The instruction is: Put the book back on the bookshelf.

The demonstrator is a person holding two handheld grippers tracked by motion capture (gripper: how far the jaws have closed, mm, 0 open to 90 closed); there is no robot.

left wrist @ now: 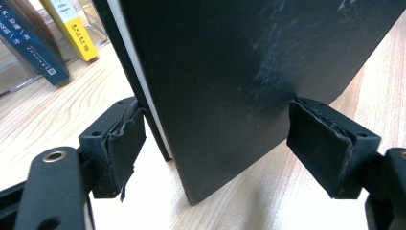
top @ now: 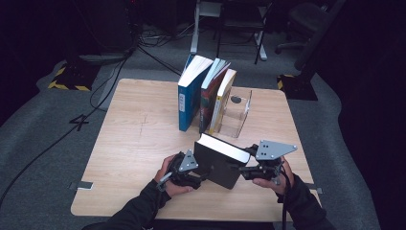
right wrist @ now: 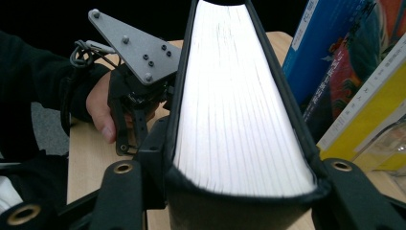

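Nearest us, our right tool (top: 242, 170) pinches the black book (top: 221, 160) across its thickness, holding it upright low over the desk (top: 139, 143). Our left tool (top: 201, 176) is spread, its pads (left wrist: 125, 143) straddling the lower corner. The book looks thick, stiff and heavy, with a smooth cover; we judge the grip best near the spine. Beyond, the book row (top: 206, 93) leans on a clear bookend (top: 238, 115).

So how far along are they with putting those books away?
Done: three books already lean against the clear stand. In hand: the black book stands on its edge on the table, clamped by the right tool; the left tool has its jaws open around the cover. Left: moving it to the row.
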